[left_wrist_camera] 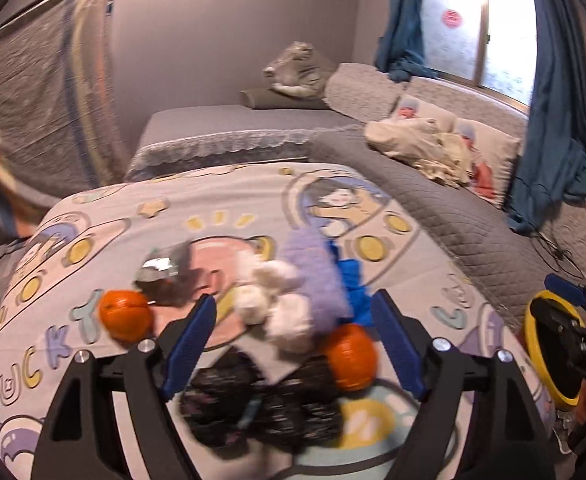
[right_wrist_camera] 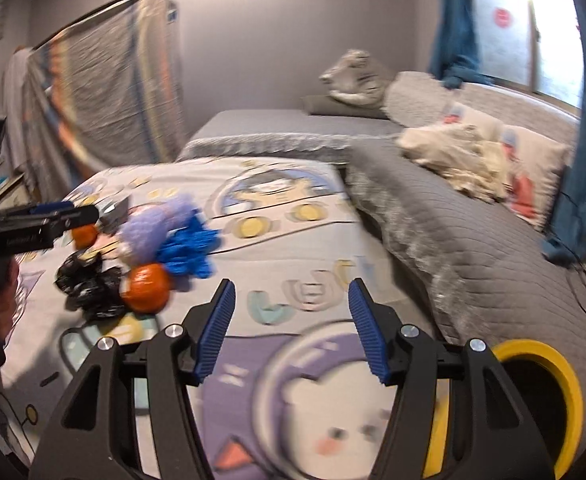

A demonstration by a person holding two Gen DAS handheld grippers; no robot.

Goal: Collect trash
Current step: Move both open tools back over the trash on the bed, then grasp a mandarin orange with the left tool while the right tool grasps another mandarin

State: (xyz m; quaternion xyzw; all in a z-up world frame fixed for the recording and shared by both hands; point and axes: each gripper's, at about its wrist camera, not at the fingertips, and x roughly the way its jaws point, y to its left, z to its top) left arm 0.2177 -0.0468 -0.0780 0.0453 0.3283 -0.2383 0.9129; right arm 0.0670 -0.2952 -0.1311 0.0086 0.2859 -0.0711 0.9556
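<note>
A heap of trash lies on the cartoon-print bedspread (left_wrist_camera: 105,224). It holds two oranges (left_wrist_camera: 125,314) (left_wrist_camera: 351,356), a crumpled black bag (left_wrist_camera: 261,404), a foil wrapper (left_wrist_camera: 159,274), white tissue balls (left_wrist_camera: 281,320), a fuzzy purple piece (left_wrist_camera: 317,276) and a crumpled blue piece (left_wrist_camera: 353,284). My left gripper (left_wrist_camera: 293,300) hangs open over the heap, its pads pressing on nothing. My right gripper (right_wrist_camera: 292,285) is open over bare bedspread, to the right of the heap, whose near orange (right_wrist_camera: 147,288) and black bag (right_wrist_camera: 85,284) show there.
A yellow-rimmed round container (right_wrist_camera: 561,372) sits at the bedspread's right edge, beside my right gripper. A grey quilted bed (right_wrist_camera: 473,248) with pillows and a cream blanket (right_wrist_camera: 453,160) runs along the right. Blue curtains (left_wrist_camera: 553,128) hang by the window, and a draped cloth (left_wrist_camera: 45,92) stands at left.
</note>
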